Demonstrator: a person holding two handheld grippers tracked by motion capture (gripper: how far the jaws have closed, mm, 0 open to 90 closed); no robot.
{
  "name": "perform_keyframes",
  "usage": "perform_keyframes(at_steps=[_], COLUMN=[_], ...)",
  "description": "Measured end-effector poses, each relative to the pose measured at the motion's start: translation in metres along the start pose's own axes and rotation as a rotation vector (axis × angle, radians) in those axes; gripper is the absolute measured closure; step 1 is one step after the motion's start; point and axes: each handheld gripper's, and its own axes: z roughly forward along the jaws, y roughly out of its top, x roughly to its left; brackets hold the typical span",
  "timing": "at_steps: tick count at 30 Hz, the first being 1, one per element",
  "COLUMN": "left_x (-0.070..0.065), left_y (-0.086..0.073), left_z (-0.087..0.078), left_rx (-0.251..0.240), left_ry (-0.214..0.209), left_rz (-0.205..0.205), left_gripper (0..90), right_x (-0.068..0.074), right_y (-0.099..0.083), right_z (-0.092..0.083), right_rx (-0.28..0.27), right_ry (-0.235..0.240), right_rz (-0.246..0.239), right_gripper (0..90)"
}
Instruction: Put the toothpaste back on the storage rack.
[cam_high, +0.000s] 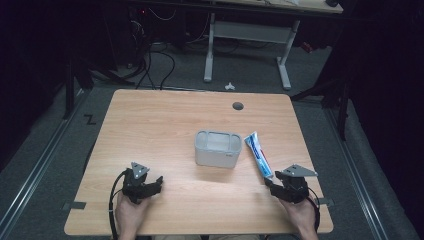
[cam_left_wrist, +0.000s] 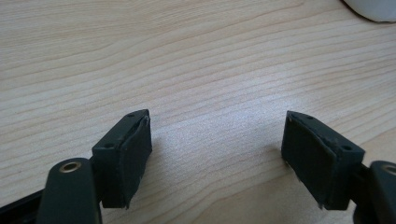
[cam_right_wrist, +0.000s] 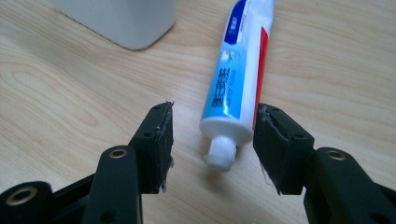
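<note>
The right gripper (cam_right_wrist: 212, 140) stood released astride the toothpaste tube (cam_right_wrist: 240, 70) — light, soft, slippery — best pinched at its stiff shoulder beside the cap (cam_right_wrist: 220, 153).

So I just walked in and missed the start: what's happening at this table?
A person holds a two-jaw gripper in each hand at a wooden table. The right gripper has its jaws open on either side of the cap end of a toothpaste tube, which lies flat on the wood, not yet gripped. A grey container stands just left of the tube. The left gripper is open over bare wood near the front edge.
</note>
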Motion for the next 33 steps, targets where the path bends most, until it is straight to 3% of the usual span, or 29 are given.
perform_keyframes(at_steps=[12, 20, 33], left_x=[0.000, 0.000, 0.000], left_y=[0.000, 0.001, 0.001], left_z=[0.000, 0.001, 0.001], left_rx=[0.001, 0.002, 0.001], left_ry=[0.000, -0.003, -0.004], left_rz=[0.006, 0.009, 0.008], left_gripper=[25.0, 25.1, 25.1], right_x=[0.004, -0.005, -0.018], right_y=[0.033, 0.054, 0.072], right_z=[0.006, 0.010, 0.024], right_rx=[0.007, 0.013, 0.044], right_ry=[0.007, 0.001, -0.005], right_rz=[-0.040, -0.025, 0.002], right_gripper=[47.8, 49.2, 48.3])
